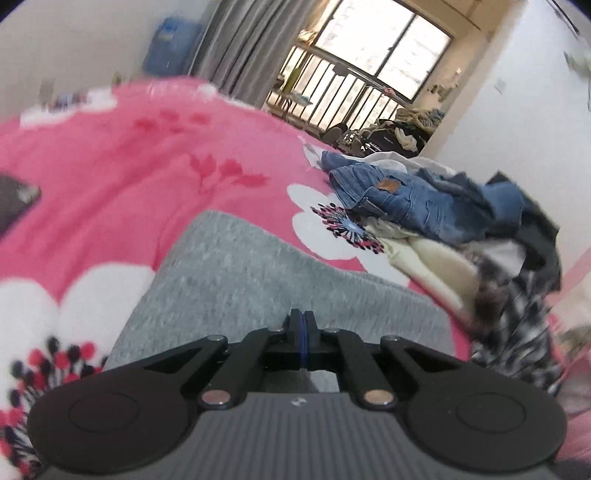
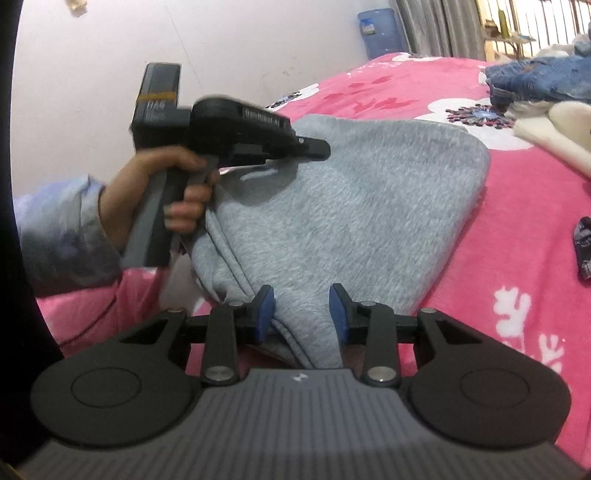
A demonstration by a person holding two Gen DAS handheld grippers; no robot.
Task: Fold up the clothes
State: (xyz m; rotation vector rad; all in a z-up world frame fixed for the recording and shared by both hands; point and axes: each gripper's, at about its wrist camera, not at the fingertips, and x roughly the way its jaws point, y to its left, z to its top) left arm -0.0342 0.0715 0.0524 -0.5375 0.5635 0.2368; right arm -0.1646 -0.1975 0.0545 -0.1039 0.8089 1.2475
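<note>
A grey fleece garment [image 1: 240, 273] [image 2: 369, 206] lies folded on the pink flowered bedspread [image 1: 110, 158] [image 2: 498, 221]. My right gripper [image 2: 302, 306] is at its near end, where the cloth bunches between the blue pads, and the jaws are shut on it. My left gripper [image 1: 303, 321] [image 2: 325, 149] is shut with nothing between its pads. It hovers just above the garment's far left part, casting a shadow there. A person's hand [image 2: 177, 177] holds its handle.
A heap of clothes with blue jeans [image 1: 424, 206] [image 2: 535, 85], cream cloth and a checked piece lies to the right on the bed. A small dark patterned item [image 2: 583, 243] is at the right edge. A blue water jug [image 2: 380, 31] stands by the wall.
</note>
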